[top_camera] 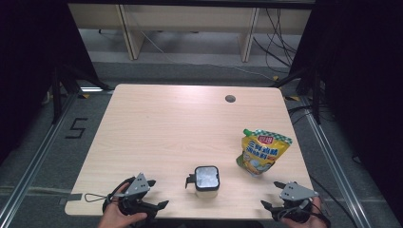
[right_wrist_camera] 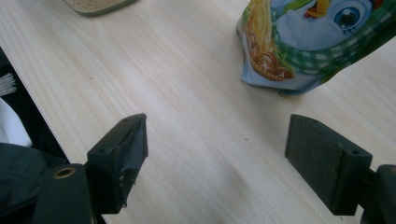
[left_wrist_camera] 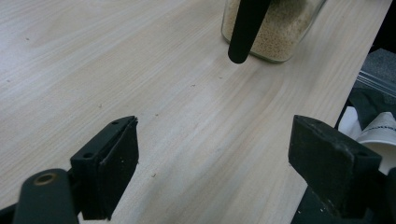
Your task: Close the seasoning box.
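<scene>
Wooden desk (top_camera: 166, 137) is carrying your jar (top_camera: 207, 178) at its near edge, upright, handle pointing left; your left gripper (top_camera: 153, 194) and right gripper (top_camera: 272, 195) are resting, jaws apart; pouch (top_camera: 262, 151) is lying near the right edge, spout pointing away.

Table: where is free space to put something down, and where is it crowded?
The table is bare across its far and left parts, from the cable hole leftwards. Crowded is the near edge: the jar between both claws, and the yellow pouch at the right.
</scene>
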Tool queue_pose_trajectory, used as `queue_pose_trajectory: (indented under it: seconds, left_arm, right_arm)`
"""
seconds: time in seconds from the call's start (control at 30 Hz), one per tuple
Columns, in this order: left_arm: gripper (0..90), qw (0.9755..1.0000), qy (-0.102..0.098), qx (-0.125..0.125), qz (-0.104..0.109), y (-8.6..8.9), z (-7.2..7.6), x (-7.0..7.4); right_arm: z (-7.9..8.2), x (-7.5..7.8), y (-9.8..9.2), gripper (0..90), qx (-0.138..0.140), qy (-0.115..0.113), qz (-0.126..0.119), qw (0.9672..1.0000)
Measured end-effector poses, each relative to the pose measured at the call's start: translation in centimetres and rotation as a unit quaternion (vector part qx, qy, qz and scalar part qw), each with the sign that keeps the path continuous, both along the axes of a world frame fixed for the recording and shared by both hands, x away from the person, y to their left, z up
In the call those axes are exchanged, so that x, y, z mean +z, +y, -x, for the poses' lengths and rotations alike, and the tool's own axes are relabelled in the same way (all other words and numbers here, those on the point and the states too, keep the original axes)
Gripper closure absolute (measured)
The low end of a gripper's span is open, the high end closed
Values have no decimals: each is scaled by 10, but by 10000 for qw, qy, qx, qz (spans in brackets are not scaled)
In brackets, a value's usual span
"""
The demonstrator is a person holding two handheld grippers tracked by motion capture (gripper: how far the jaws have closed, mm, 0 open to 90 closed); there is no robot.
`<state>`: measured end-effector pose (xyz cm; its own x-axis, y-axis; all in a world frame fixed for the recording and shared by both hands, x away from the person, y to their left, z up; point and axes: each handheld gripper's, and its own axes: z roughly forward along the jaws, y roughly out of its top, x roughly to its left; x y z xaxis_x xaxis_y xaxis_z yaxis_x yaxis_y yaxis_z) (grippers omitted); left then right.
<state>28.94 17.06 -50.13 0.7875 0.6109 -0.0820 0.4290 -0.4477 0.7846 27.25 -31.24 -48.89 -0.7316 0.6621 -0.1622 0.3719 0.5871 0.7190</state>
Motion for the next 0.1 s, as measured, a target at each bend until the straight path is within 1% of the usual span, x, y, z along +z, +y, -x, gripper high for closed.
queue_pose_trajectory:
  seconds: [0.03,0.07,0.1]
  left_arm:
    - [159,9999,-35,-66,-74,1,-1,0]
    - [158,9999,13,36,125,-1,0,-2]
    - [158,10000,-31,-64,-56,1,-2,-1]
  right_arm:
    - [0,0,-1,220,2,-10,7,10000]
    - [0,0,-1,216,-15,11,-1,10000]
    - [-1,0,-1,213,3,-1,7,10000]
